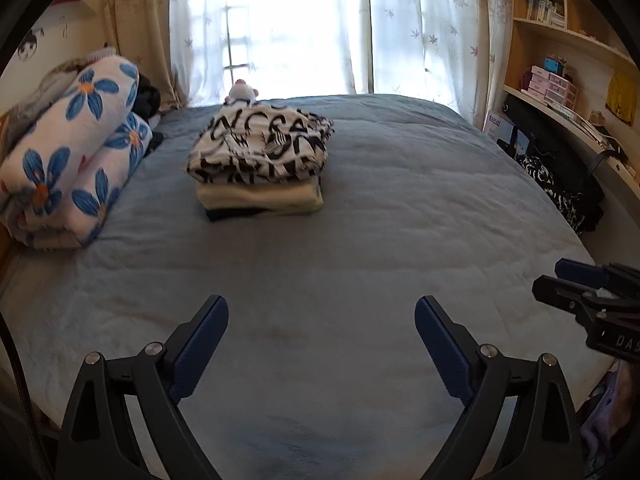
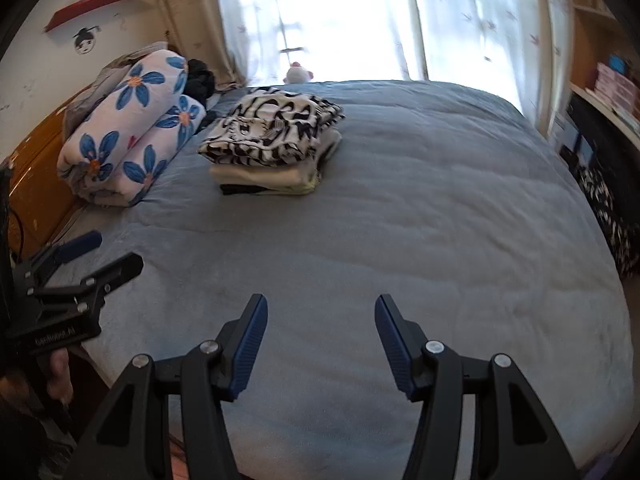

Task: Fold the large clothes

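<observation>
A stack of folded clothes (image 1: 262,162) (image 2: 276,144) lies on the far left-middle of the blue-grey bed (image 1: 380,260) (image 2: 420,220); a black-and-white patterned garment is on top, a cream one under it, a dark one at the bottom. My left gripper (image 1: 322,310) hangs over the near part of the bed, open wide, with nothing between its fingers. My right gripper (image 2: 320,308) is also open and empty above the bedspread. Each gripper shows in the other's view: the right gripper (image 1: 560,278) at the right edge, the left gripper (image 2: 114,250) at the left edge.
A rolled quilt (image 1: 68,152) (image 2: 128,128) with blue flowers lies along the bed's left side. A small plush toy (image 1: 240,90) sits at the far edge before the curtained window. Shelves (image 1: 560,60) and dark clothes (image 1: 560,184) stand on the right. An orange headboard (image 2: 36,184) is on the left.
</observation>
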`<state>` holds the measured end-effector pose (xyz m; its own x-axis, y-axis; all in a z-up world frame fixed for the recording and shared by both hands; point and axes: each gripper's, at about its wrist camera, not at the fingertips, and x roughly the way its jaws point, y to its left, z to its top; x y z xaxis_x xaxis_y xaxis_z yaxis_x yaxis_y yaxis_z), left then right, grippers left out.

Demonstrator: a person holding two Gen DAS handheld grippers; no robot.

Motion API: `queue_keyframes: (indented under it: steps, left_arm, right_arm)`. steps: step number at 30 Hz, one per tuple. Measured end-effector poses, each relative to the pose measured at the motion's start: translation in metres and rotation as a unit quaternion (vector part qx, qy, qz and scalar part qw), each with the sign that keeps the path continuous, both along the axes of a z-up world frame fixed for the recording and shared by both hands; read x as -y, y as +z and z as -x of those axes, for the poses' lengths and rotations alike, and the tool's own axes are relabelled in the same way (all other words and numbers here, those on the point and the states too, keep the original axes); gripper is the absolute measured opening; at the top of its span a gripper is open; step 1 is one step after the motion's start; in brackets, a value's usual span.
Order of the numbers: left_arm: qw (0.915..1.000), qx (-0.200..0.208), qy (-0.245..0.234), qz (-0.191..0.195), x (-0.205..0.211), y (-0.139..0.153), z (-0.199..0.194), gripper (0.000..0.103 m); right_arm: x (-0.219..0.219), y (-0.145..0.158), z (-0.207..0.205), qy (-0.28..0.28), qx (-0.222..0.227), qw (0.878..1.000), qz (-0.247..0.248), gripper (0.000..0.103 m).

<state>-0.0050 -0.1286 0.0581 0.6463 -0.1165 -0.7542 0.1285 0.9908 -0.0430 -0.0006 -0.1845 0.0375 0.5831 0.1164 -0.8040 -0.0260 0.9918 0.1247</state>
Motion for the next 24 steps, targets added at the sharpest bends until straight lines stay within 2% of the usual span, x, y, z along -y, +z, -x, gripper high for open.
queue_keyframes:
  steps: [3, 5, 7, 9, 13, 24]
  left_arm:
    - [0.9992, -0.029, 0.013, 0.024, 0.008, -0.028, 0.001, 0.094]
    - [0.9982, -0.045, 0.015, 0.037, 0.013, -0.043, 0.001, 0.095]
    - [0.9978, -0.051, 0.021, 0.037, 0.016, -0.054, 0.001, 0.101]
    - [0.9977, -0.053, 0.030, 0.029, 0.020, -0.064, 0.004, 0.102]
    - [0.9970, -0.061, 0.040, 0.023, 0.026, -0.075, 0.006, 0.102]
    - [0.9971, -0.072, 0.026, 0.007, 0.049, -0.093, 0.021, 0.102]
  right_arm:
    - [-0.002, -0.023, 0.015, -0.022, -0.004, 1.000, 0.013, 0.058]
    - [-0.001, -0.035, 0.022, -0.036, -0.005, 0.999, 0.014, 0.065]
    - [0.002, -0.043, 0.031, -0.057, 0.001, 0.998, 0.021, 0.068]
    - [0.003, -0.049, 0.037, -0.075, 0.003, 0.997, 0.030, 0.068]
    - [0.007, -0.060, 0.045, -0.093, 0.001, 0.996, 0.011, 0.073]
    - [0.017, -0.083, 0.051, -0.126, -0.007, 0.992, -0.001, 0.074]
